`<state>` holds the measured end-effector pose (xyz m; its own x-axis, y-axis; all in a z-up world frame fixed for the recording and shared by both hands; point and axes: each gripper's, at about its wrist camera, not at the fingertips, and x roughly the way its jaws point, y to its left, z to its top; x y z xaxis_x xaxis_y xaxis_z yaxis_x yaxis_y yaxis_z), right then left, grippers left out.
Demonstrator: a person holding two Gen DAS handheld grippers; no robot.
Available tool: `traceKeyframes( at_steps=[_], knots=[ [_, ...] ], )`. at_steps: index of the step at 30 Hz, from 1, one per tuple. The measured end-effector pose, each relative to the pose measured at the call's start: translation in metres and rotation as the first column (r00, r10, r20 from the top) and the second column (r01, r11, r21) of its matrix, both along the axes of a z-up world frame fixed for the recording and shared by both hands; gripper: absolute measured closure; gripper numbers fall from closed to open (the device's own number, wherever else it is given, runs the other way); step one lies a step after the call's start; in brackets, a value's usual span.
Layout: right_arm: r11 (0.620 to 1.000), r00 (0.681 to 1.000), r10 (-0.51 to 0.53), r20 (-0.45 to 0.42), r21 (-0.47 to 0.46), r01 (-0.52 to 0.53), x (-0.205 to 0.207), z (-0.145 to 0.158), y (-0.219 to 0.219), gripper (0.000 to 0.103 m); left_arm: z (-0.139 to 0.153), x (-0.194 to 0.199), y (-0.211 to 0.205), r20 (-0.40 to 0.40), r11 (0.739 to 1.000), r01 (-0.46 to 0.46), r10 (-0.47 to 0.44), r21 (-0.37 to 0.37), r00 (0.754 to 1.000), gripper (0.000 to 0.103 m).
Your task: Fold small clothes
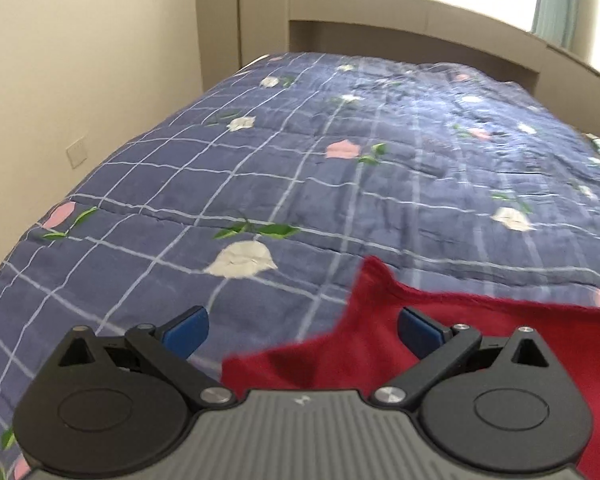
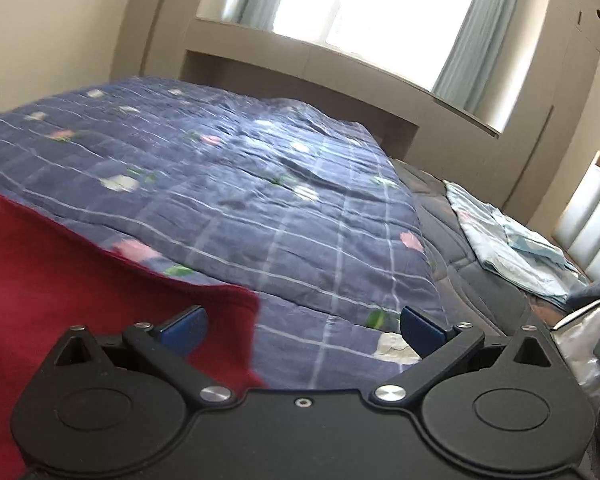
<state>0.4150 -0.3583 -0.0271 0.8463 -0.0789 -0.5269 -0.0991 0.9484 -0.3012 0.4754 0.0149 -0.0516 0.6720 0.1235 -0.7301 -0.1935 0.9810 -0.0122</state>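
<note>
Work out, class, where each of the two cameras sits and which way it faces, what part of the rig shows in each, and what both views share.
Left wrist: on the left gripper, facing along its open blue fingers across the quilt towards the window; red garment lower right.
Right wrist: on the right gripper, fingers open, facing the same way; red garment lower left, pale folded bedding at right.
Shared: quilt, garment, window.

A red garment [image 1: 480, 336] lies on the bed's blue checked floral quilt [image 1: 300, 160].
</note>
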Motion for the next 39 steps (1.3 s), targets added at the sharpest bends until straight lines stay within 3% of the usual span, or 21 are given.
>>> traceKeyframes(
  at_steps=[5, 10, 14, 17, 20, 22, 24, 28, 39],
  knots=[
    [0.992, 0.992, 0.124, 0.017, 0.033, -0.124, -0.064, 0.005, 0.044, 0.001, 0.014, -0.059, -0.020, 0.068, 0.999, 0.042, -0.041, -0.021, 0.997, 0.000],
    [0.986, 0.986, 0.168, -0.002, 0.001, -0.168, -0.109, -0.019, 0.084, 0.001, 0.007, -0.117, -0.037, 0.131, 0.998, 0.045, -0.040, -0.035, 0.991, 0.000],
    [0.989, 0.994, 0.108, 0.022, -0.101, -0.105, -0.135, -0.040, 0.084, 0.001, -0.011, -0.141, -0.043, 0.111, 0.997, 0.051, -0.057, 0.052, 0.992, 0.000],
    [0.997, 0.999, -0.029, 0.031, -0.074, 0.031, -0.142, -0.043, 0.060, 0.001, -0.020, -0.157, -0.038, 0.127, 0.995, 0.044, -0.055, 0.087, 0.990, 0.000],
    [0.986, 0.987, -0.163, 0.012, 0.025, 0.163, -0.145, -0.045, 0.030, 0.001, -0.028, -0.165, -0.024, 0.126, 1.000, 0.027, -0.028, 0.010, 0.992, 0.000],
    [0.977, 0.982, -0.189, -0.001, 0.099, 0.188, -0.149, -0.049, 0.019, 0.001, -0.031, -0.167, -0.010, 0.120, 0.996, 0.008, 0.004, -0.094, 0.993, 0.000],
    [0.974, 0.980, -0.197, 0.000, 0.118, 0.196, -0.148, -0.053, 0.019, 0.001, -0.035, -0.169, -0.003, 0.134, 0.990, 0.002, 0.018, -0.141, 0.991, 0.000],
    [0.977, 0.979, -0.202, 0.008, 0.071, 0.201, -0.148, -0.057, 0.028, 0.001, -0.038, -0.169, -0.007, 0.136, 0.995, 0.003, 0.011, -0.100, 0.991, 0.000],
    [0.980, 0.978, -0.198, 0.059, -0.009, 0.199, -0.154, -0.060, 0.034, 0.001, -0.038, -0.170, -0.007, 0.141, 0.994, 0.002, 0.013, -0.107, 0.990, 0.000]
  ],
)
